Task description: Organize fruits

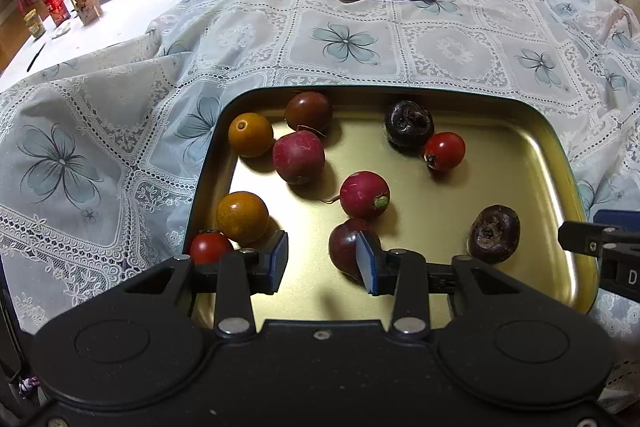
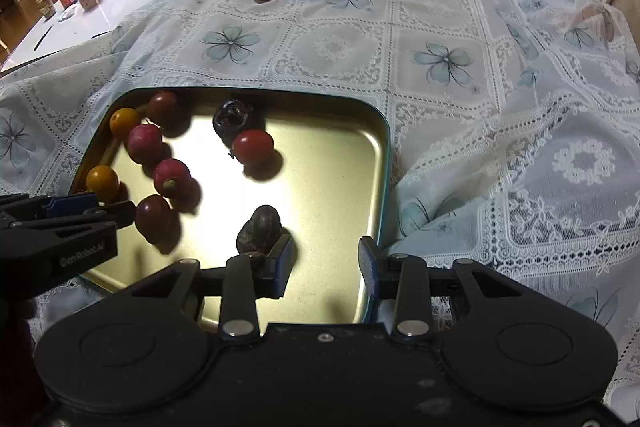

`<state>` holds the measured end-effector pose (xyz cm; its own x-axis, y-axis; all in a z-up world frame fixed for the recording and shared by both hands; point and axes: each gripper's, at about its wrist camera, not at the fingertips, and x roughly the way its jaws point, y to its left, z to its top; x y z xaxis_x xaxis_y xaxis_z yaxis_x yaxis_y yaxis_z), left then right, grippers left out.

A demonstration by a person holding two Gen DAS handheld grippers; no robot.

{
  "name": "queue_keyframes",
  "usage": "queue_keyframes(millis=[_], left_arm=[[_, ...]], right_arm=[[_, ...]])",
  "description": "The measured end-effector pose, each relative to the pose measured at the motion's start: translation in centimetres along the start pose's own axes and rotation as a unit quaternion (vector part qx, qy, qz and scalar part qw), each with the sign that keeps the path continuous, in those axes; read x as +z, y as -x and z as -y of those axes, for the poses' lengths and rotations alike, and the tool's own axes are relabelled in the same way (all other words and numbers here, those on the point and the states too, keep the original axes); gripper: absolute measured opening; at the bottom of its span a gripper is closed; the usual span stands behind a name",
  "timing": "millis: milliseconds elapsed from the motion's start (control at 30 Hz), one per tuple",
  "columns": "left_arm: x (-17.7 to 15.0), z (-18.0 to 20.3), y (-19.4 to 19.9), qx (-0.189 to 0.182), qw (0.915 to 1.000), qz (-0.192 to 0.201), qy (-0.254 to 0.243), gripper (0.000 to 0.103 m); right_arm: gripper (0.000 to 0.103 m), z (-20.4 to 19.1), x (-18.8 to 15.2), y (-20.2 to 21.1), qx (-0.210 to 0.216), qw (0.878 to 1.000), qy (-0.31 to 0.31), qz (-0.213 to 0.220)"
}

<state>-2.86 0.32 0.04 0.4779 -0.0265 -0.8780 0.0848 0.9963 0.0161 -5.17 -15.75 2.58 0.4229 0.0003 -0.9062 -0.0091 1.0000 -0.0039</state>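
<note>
Both tongs over the gold tray, gripping nothing.

My left tongs gape beside a dark plum; my right tongs stand open near a black fruit on the gold tray, lace-clothed table, cluttered room.

My gold tray holds red, orange and dark purple fruits; my tablecloth is white lace with grey-blue flowers.
</note>
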Motion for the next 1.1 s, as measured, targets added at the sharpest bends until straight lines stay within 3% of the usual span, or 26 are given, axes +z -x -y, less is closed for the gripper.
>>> queue_keyframes(millis=[1100], left_arm=[[0.13, -0.18, -0.27, 0.002, 1.0000, -0.007, 0.001, 0.047]], right_arm=[[0.038, 0.25, -0.28, -1.06, -0.007, 1.000, -0.005, -0.018]])
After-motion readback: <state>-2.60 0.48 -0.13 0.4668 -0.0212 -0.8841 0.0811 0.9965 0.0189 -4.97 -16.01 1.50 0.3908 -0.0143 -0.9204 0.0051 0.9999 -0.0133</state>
